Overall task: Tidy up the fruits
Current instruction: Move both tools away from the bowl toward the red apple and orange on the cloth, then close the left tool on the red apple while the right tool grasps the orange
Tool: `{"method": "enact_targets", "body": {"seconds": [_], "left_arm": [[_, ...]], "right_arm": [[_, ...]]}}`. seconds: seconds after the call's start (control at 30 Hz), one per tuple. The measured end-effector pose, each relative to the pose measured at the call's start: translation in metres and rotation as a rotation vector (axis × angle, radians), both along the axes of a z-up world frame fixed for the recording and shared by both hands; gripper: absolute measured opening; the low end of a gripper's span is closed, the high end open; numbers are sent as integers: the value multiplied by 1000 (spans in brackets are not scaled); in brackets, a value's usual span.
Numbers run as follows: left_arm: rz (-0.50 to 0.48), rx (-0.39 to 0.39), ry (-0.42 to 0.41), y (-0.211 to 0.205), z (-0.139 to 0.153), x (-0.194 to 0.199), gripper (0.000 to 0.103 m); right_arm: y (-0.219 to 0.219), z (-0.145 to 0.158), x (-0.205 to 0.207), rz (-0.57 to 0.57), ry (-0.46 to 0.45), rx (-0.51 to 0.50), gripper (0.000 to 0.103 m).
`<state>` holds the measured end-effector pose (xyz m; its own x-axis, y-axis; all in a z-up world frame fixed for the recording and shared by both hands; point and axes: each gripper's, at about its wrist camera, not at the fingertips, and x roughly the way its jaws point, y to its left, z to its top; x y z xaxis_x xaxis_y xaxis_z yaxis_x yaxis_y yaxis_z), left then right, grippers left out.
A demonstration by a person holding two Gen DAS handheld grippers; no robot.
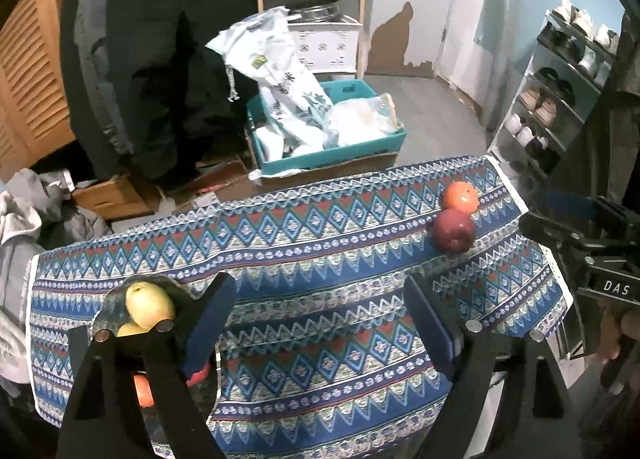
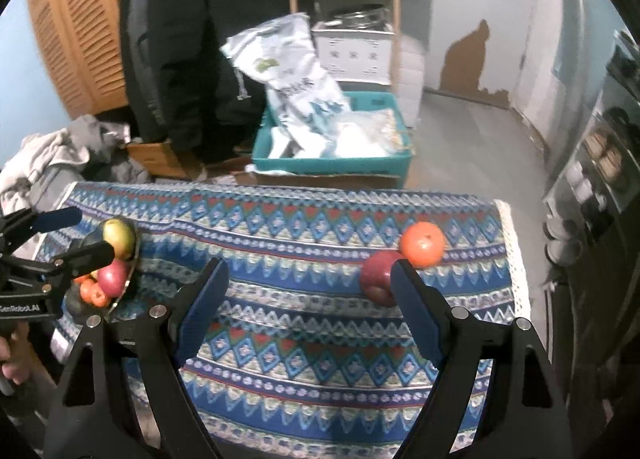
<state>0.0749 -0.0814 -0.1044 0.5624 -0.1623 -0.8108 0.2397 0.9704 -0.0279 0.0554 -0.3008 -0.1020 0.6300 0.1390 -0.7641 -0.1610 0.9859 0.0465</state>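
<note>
Left wrist view: left gripper (image 1: 320, 323) jaws apart, empty, above tablecloth (image 1: 320, 219); bowl (image 1: 120, 299) already holds yellow apple (image 1: 149, 305). Right wrist view: right gripper (image 2: 308, 299) jaws apart, empty; red apple (image 2: 376, 275) and orange (image 2: 423, 244) remain outside bowl, touching, near far right corner.

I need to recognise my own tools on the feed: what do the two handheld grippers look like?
Both are matte black, with two angular A-frame fingers, silver round pins at the joints and dark blue textured pads. The left gripper carries white "GenRobot.AI" lettering on its body, seen from the right wrist view. The right gripper shows a white "DAS" label from the left wrist view. No cables or sleeves are visible.
</note>
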Motion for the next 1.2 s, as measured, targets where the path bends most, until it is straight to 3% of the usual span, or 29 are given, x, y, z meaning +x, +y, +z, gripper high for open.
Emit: {"method": "enact_targets", "body": {"seconds": [0.27,0.53,0.73,1.2], "left_arm": [[-47,-5,23,-37,0,32,87],[-96,-3,91,-75,-17,81,87],[-115,23,128,-100,-37,117,87],[-165,43,226,-131,-104,165,87]], "right_arm": [[-39,1,26,-43,60,33,82],[-70,-6,61,-51,146,-34,82],[-83,-33,99,-35,237,-94,82],[-107,-121,168,-84,424,-56,82]]}}
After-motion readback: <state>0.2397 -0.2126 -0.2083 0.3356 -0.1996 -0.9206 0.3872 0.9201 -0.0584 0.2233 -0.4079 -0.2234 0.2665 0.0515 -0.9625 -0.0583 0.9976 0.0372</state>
